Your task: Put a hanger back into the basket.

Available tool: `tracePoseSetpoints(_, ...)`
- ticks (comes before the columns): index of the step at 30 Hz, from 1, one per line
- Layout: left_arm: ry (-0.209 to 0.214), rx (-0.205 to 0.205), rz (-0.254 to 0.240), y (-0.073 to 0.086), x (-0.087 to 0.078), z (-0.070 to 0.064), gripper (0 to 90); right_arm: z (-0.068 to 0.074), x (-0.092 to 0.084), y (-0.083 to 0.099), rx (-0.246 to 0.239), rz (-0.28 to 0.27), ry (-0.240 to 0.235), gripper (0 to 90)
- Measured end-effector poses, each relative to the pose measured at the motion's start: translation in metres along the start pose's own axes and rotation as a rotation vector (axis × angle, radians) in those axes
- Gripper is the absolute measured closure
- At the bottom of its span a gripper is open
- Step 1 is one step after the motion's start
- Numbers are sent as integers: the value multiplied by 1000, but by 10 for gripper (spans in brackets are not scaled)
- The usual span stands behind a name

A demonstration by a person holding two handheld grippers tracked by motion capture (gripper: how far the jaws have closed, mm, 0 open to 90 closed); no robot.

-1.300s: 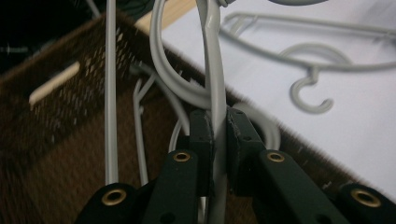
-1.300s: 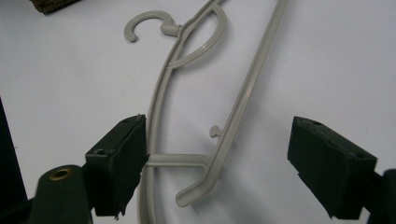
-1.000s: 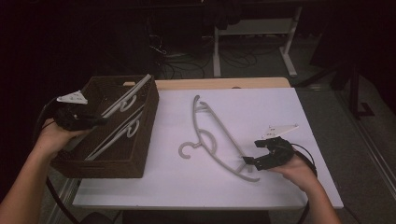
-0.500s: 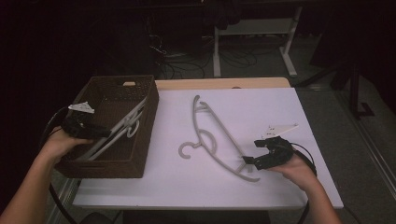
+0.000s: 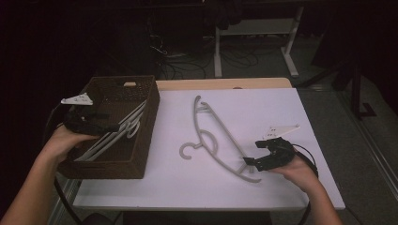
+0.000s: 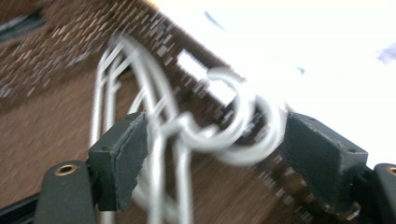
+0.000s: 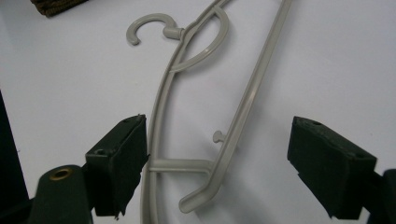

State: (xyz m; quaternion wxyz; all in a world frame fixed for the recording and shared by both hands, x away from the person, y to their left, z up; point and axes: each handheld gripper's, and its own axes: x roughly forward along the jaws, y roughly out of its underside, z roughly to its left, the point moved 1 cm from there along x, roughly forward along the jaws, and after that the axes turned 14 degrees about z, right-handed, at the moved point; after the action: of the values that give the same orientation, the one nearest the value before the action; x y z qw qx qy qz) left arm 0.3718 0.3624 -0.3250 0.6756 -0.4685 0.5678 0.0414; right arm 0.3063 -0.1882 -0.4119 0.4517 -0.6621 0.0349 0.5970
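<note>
Opening over basket [image 5: 141, 164] hangers [image 6: 159, 154] (pads clear), left gripper [image 5: 101, 123]

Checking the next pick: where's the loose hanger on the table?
High view: the grey hanger lies flat mid-table, right of the basket, its near end at the right gripper.

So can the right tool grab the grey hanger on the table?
Probably yes. The right tool sits at the near end of the grey hanger, and its jaws stand open on either side of that end with nothing between. The basket is off to the side.
</note>
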Motion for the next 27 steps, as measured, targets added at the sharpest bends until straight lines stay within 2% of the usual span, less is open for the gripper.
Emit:
tracePoseSetpoints(7,78,71,-92,-36,5,-42,157,2,3,-4,-8,9,-7,200)
tracePoseSetpoints(16,177,161,-158,-75,31,-99,134,7,5,-10,-25,11,-15,218)
tracePoseSetpoints(19,190,187,-156,-82,43,-117,135,10,8,-11,-31,27,-17,261)
tracePoseSetpoints(23,212,202,-147,-85,62,-138,135,17,13,-11,-43,53,-25,334)
tracePoseSetpoints(27,226,216,-127,-83,82,-153,138,27,17,-10,-61,76,-37,477)
